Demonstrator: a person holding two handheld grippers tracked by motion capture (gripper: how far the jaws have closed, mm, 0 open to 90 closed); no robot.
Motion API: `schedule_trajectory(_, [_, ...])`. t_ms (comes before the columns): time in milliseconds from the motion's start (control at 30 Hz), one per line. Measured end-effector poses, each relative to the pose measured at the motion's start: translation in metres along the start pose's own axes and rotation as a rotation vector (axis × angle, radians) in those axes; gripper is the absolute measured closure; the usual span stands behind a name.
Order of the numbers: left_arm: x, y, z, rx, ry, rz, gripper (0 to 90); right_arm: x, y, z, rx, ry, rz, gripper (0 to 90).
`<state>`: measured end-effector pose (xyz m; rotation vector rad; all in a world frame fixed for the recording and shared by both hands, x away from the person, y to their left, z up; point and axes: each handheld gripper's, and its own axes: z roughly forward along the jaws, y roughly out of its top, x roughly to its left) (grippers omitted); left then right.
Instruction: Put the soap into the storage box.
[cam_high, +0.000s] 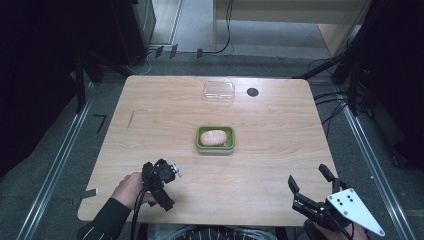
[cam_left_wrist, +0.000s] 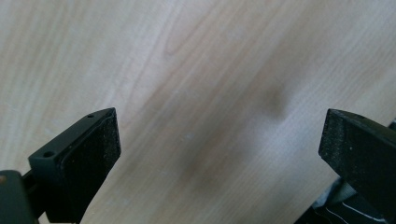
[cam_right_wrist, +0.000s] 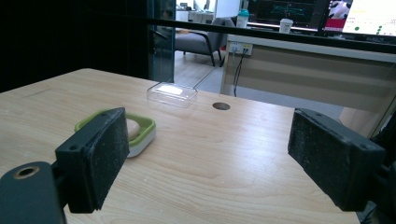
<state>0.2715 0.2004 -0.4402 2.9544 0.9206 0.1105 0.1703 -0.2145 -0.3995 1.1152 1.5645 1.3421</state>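
Fingers (cam_high: 327, 173) of the right gripper (cam_high: 311, 180) spread wide, nothing between them, over the near right bench (cam_high: 165, 110) edge in the high view; left gripper (cam_high: 172, 170) lies near the front left, held by a hand (cam_high: 129, 189). Green tray (cam_high: 200, 142) with a pale bun (cam_high: 215, 137) sits mid-bench; clear lid (cam_high: 219, 91) near the far edge, dark hole (cam_high: 252, 92) just beside it. Left gripper view: fingers (cam_left_wrist: 88, 158) spread apart, bare wood between. Right gripper view: fingers (cam_right_wrist: 100, 149) wide open, left one partly covering the tray (cam_right_wrist: 142, 126); lid (cam_right_wrist: 172, 94) beyond.
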Motion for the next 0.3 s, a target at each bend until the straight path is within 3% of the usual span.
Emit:
schedule_trajectory(200, [0.0015, -0.0014, 0.0008, -0.018, 0.019, 0.015, 0.0, 0.0004, 0.0001, 0.0002, 0.000, 0.001, -0.001, 13.2])
schedule_trajectory(300, [0.0063, 0.0006, 0.0022, -0.026, -0.009, 0.019, 0.0, -0.0001, -0.0001, 0.0009, 0.000, -0.001, -0.002, 13.2])
